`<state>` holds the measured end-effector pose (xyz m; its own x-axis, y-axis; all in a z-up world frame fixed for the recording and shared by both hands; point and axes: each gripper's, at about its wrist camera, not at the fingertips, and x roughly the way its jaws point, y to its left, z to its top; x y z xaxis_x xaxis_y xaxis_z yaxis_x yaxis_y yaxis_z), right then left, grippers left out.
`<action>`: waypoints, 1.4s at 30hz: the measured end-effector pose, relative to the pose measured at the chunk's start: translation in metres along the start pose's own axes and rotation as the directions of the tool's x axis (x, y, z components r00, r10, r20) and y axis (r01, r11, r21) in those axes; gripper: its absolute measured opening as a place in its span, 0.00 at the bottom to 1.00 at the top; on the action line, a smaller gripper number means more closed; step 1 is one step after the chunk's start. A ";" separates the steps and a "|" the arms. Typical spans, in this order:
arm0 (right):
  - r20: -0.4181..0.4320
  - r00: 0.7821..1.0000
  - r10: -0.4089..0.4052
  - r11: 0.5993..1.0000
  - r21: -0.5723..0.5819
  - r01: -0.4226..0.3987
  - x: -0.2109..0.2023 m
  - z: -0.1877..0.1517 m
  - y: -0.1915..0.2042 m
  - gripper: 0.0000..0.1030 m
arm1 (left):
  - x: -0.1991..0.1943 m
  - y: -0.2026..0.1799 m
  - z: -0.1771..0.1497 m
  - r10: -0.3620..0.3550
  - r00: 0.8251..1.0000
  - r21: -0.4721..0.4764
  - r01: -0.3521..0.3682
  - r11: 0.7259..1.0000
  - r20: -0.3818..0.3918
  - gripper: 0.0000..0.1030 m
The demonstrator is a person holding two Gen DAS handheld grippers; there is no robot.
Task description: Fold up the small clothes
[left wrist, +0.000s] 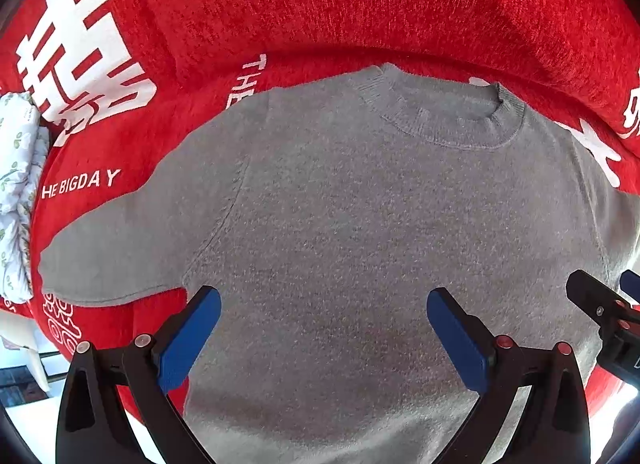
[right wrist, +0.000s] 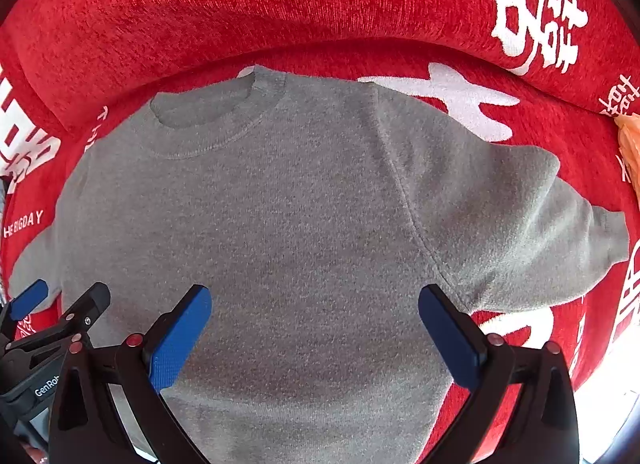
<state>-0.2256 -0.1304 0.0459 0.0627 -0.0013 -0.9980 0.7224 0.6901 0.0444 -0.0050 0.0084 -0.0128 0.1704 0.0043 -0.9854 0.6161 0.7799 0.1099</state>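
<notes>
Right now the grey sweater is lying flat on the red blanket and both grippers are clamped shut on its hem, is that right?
Not quite. The grey sweater does lie flat on the red blanket, but the left gripper and right gripper are open, holding nothing, as both wrist views show.

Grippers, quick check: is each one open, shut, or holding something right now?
Left gripper: open, holding nothing, above the grey sweater.
Right gripper: open, holding nothing, above the same sweater.
</notes>
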 end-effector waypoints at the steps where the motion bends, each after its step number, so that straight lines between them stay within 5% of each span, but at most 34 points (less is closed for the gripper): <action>1: 0.000 1.000 -0.001 1.000 -0.001 0.001 0.000 -0.001 0.000 1.00 | 0.000 0.000 0.000 0.001 1.000 -0.001 -0.001 1.000 0.000 1.00; 42: 0.011 1.000 -0.022 0.999 -0.036 0.023 -0.004 -0.006 0.012 1.00 | 0.001 0.006 -0.009 0.018 1.000 -0.015 -0.018 1.000 0.004 1.00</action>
<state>-0.2211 -0.1182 0.0504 0.0540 -0.0244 -0.9982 0.6981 0.7157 0.0203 -0.0084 0.0184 -0.0142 0.1845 0.0159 -0.9827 0.6011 0.7893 0.1256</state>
